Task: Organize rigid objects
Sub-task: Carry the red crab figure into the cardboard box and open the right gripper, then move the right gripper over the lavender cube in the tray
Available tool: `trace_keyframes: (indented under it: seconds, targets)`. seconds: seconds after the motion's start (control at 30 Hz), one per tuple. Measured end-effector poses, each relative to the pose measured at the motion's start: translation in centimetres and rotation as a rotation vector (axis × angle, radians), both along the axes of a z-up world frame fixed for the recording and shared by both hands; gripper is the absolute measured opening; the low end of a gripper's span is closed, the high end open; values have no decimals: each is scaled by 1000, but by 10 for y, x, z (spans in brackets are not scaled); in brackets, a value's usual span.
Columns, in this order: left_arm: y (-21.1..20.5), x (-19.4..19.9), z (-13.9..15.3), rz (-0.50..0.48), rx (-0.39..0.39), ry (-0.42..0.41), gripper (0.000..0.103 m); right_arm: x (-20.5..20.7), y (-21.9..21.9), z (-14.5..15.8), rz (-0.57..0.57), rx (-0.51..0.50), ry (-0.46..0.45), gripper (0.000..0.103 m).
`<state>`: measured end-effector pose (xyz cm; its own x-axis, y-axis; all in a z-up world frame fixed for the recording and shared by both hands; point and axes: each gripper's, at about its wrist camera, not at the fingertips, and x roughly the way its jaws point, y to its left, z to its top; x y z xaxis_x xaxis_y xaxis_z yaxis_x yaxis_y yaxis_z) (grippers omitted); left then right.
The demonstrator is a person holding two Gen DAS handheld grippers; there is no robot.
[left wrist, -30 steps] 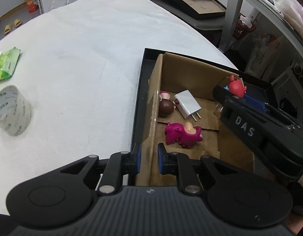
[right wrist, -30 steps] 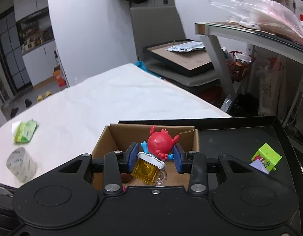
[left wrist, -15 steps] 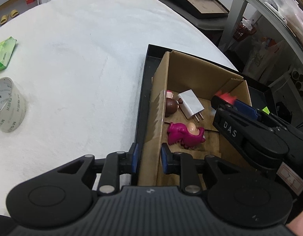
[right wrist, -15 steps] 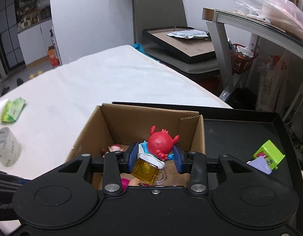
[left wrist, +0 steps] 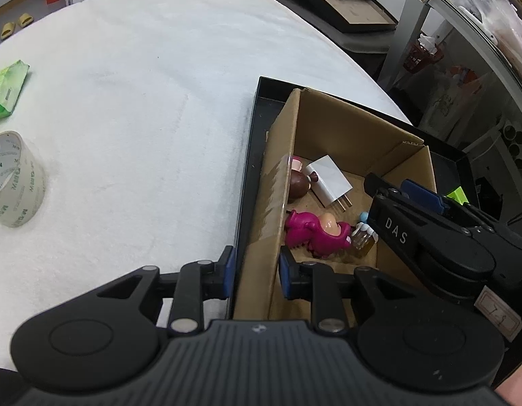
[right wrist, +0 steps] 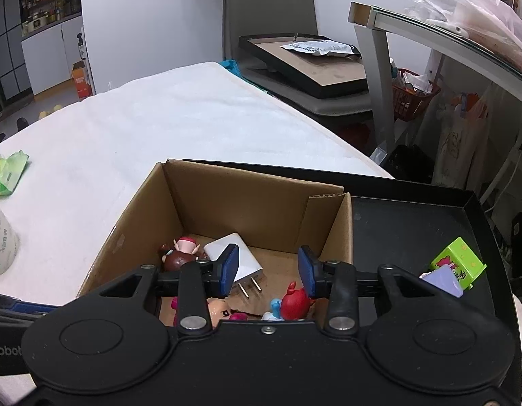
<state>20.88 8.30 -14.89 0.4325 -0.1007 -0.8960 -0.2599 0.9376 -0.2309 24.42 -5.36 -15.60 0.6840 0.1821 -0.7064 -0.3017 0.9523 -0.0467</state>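
- One white cloth-covered table carries everything.
- One black rectangular tray sits at its edge, with the open brown cardboard box inside on the tray's left part.
- Left gripper: narrow gap, jaws astride the box's near side wall, one pad outside and one inside; pads look just off the cardboard.
- Right gripper: low over the box interior, pads apart, nothing between them.
- Clear tape roll and green soft packet lie on the cloth, well apart from the tray.
- White two-pin plug charger is on the box floor, touching the brown-headed small figure.
- Magenta plastic figure lies nearer, by the side wall.
- Red round-bodied toy figure with its tiny yellow mug lies on the box floor, just beside the magenta one, under the right gripper.
- Lime-green cube toy is on the bare tray, right of the box.
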Motion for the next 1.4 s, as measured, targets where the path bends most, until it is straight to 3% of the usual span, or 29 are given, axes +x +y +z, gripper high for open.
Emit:
trace_keyframes:
  seconds: [0.27, 0.8, 1.17, 1.4]
  targets:
    - [-6, -1, -3, -6, -19, 13, 22, 2, -9, 2, -20, 32, 31, 39]
    - [-19, -4, 1, 8, 44, 38, 21, -3, -27, 17, -36, 108, 14, 40]
    - [-25, 4, 7, 7, 112, 39, 25, -1, -55, 31, -114, 170, -3, 44]
    - [-35, 13, 0, 9, 157, 71, 30, 5, -80, 27, -214, 196, 5, 59]
